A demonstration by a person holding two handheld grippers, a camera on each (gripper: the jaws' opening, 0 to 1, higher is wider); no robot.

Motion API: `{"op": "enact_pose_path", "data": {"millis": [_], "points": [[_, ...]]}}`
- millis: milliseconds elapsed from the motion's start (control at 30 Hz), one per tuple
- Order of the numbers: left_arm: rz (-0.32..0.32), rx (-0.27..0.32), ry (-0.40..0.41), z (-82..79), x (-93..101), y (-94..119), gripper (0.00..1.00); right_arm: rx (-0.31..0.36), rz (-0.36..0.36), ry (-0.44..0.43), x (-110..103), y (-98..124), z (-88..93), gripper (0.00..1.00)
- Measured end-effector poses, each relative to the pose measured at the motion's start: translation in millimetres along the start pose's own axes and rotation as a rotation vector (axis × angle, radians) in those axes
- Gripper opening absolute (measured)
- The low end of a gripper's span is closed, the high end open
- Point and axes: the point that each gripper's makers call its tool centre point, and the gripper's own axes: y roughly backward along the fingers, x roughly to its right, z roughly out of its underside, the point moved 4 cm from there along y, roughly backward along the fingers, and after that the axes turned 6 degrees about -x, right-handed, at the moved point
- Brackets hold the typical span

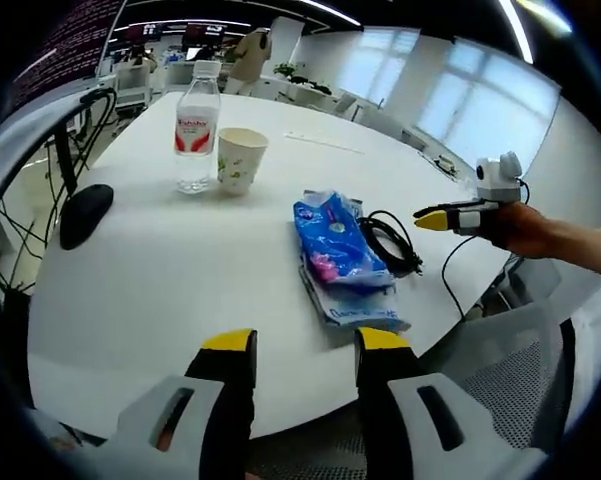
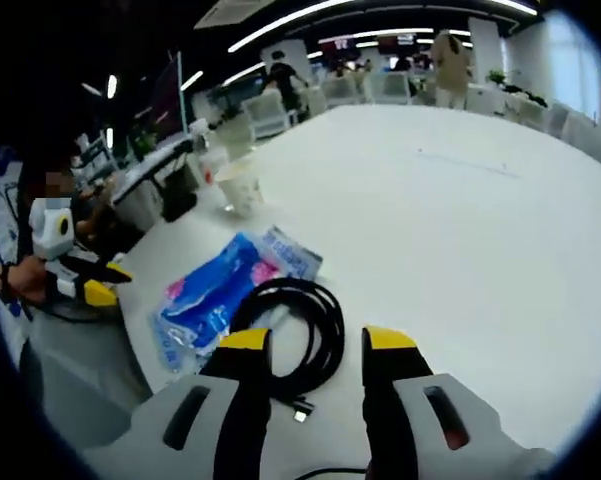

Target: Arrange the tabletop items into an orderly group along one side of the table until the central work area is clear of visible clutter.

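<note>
A blue plastic packet printed with pink and white is lying flat on the round white table, with a flatter pale packet sticking out from under its near end. A coiled black cable is sitting just beside the blue packet, touching its edge. Farther across the table from the blue packet, a clear water bottle with a red label is standing upright, a paper cup just beside it. A black mouse is resting well apart from the blue packet, near the table's rim.

The left gripper is hovering at the table edge, its yellow-tipped jaws spread apart with nothing between them, the blue packet lying just ahead. The right gripper is likewise standing open and empty, the cable lying directly before and between its jaws, the blue packet beyond. In the left gripper view, a hand is holding the right gripper level over the table edge beside the cable.
</note>
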Motion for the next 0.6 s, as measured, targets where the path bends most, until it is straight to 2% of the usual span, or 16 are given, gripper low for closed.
{"op": "enact_pose_path", "data": {"millis": [100, 233, 600], "points": [[-0.008, 0.001, -0.004, -0.3, -0.4, 0.3, 0.38, -0.004, -0.002, -0.044, 0.6, -4.5, 9.4, 0.33], [-0.015, 0.009, 0.005, -1.2, -2.2, 1.8, 0.39, -0.019, 0.003, -0.061, -1.2, -10.8, 15.7, 0.31], [-0.018, 0.010, -0.011, -2.0, -1.6, 1.7, 0.40, -0.037, 0.035, -0.079, -1.5, -27.0, 8.5, 0.28]]}}
